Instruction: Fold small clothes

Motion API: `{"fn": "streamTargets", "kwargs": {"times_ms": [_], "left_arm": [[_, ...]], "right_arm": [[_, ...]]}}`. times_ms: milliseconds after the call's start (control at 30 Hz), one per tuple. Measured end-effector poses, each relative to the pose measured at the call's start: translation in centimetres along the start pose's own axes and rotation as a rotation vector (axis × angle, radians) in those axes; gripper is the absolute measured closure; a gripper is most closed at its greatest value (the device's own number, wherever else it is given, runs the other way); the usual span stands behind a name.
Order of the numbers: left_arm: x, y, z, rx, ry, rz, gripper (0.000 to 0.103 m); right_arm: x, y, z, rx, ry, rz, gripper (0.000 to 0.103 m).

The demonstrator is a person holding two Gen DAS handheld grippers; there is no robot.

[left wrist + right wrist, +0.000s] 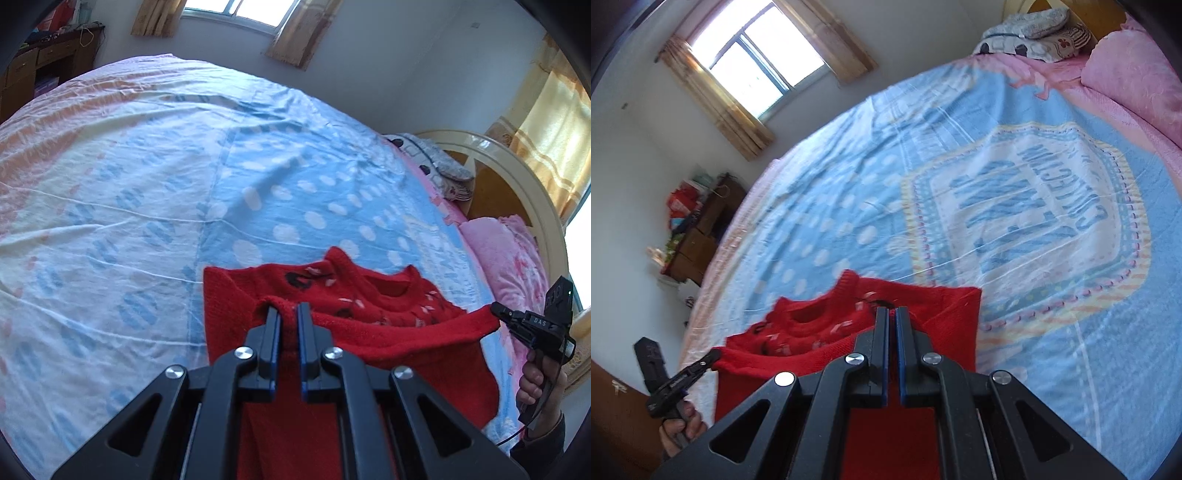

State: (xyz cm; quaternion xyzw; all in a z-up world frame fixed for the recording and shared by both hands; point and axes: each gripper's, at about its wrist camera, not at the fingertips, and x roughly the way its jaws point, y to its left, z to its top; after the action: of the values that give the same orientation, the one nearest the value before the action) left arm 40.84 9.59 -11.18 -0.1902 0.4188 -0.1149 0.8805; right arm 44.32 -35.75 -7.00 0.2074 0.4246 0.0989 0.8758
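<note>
A small red knitted sweater (pixel 369 306) with white and black marks near its collar lies on the blue dotted bedsheet (pixel 147 184). My left gripper (pixel 288 308) is shut on one corner of its raised edge, with red fabric pinched between the pads. My right gripper (pixel 493 308) pinches the opposite corner, so the edge stretches between them above the collar part. In the right wrist view the right gripper (pixel 891 312) is shut on the sweater (pixel 812 325), and the left gripper (pixel 714 354) holds the far corner at lower left.
The sheet (pixel 1034 221) covers a wide bed. A pink pillow (pixel 498 251) and a cream headboard (pixel 517 177) are at the right. A wooden desk (pixel 701 236) with clutter stands by the wall. A hand (pixel 535 384) grips the right handle.
</note>
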Motion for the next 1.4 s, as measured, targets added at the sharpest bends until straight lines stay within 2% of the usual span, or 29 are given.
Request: {"fn": "streamTargets", "kwargs": {"times_ms": [67, 100, 133, 167, 200, 233, 267, 333, 400, 467, 533, 600, 667, 733, 800, 900, 1067, 1233, 1333, 1400], "left_arm": [[0.2, 0.2, -0.2, -0.006, 0.015, 0.014, 0.091], [-0.2, 0.2, -0.3, -0.011, 0.007, 0.011, 0.085], [-0.9, 0.1, -0.5, -0.008, -0.009, 0.027, 0.079], [-1.7, 0.0, -0.7, 0.001, -0.032, 0.057, 0.062], [-2.6, -0.1, -1.0, 0.014, -0.064, 0.079, 0.041], [-3.8, -0.2, -1.5, 0.03, -0.104, 0.104, 0.032], [-4.6, -0.4, -1.9, 0.046, -0.132, 0.129, 0.025], [-5.6, -1.0, -2.6, 0.098, -0.141, 0.151, 0.024], [-5.2, -2.1, -3.3, 0.164, -0.106, 0.189, 0.023], [-3.6, -3.4, -3.8, 0.248, -0.061, 0.256, 0.022], [-1.6, -4.4, -4.0, 0.324, -0.031, 0.363, 0.022], [-0.4, -4.3, -3.4, 0.329, -0.033, 0.409, 0.022], [0.4, -3.5, -2.2, 0.303, -0.075, 0.479, 0.022], [0.5, -2.3, -1.2, 0.239, -0.085, 0.502, 0.022], [-0.1, -0.7, -0.5, 0.159, -0.082, 0.482, 0.022], [-1.8, 0.8, -1.1, 0.11, -0.075, 0.433, 0.022], [-5.0, 0.7, -5.0, 0.125, -0.092, 0.397, 0.022], [-6.1, 0.2, -7.7, 0.122, -0.072, 0.354, 0.022], [-5.9, -0.7, -8.9, 0.158, -0.079, 0.366, 0.022], [-5.5, -1.0, -9.8, 0.177, -0.077, 0.391, 0.018]], "right_arm": [[1.2, -0.1, 0.4, -0.029, -0.004, -0.036, 0.1], [1.6, -0.2, 0.5, -0.03, -0.014, -0.058, 0.099], [1.6, -0.3, 0.5, -0.026, -0.019, -0.067, 0.094], [1.4, -0.4, 0.4, -0.021, -0.025, -0.072, 0.074], [1.1, -0.4, 0.2, -0.017, -0.031, -0.067, 0.061], [0.6, -0.2, -0.3, -0.02, -0.047, -0.054, 0.044], [-0.1, 0.1, -0.8, -0.034, -0.063, -0.047, 0.043], [-1.1, 1.6, -2.0, -0.101, -0.072, -0.053, 0.043], [-1.3, 3.4, -3.3, -0.184, -0.035, -0.046, 0.043], [0.0, 5.8, -5.0, -0.291, 0.082, -0.031, 0.043], [2.7, 8.0, -6.6, -0.404, 0.213, -0.067, 0.043], [5.4, 9.3, -7.1, -0.46, 0.278, -0.111, 0.043], [7.2, 9.8, -5.9, -0.46, 0.232, -0.159, 0.043], [8.1, 9.5, -3.9, -0.423, 0.141, -0.211, 0.043], [7.2, 8.9, -2.1, -0.372, 0.02, -0.246, 0.043], [5.2, 8.6, -1.8, -0.35, -0.067, -0.231, 0.043], [1.2, 6.6, -5.3, -0.352, -0.043, -0.159, 0.043], [-2.5, 4.3, -10.1, -0.324, 0.0, -0.121, 0.043], [-4.3, 3.6, -12.0, -0.323, -0.019, -0.11, 0.043], [-4.9, 3.3, -13.2, -0.337, -0.041, -0.14, 0.043]]}}
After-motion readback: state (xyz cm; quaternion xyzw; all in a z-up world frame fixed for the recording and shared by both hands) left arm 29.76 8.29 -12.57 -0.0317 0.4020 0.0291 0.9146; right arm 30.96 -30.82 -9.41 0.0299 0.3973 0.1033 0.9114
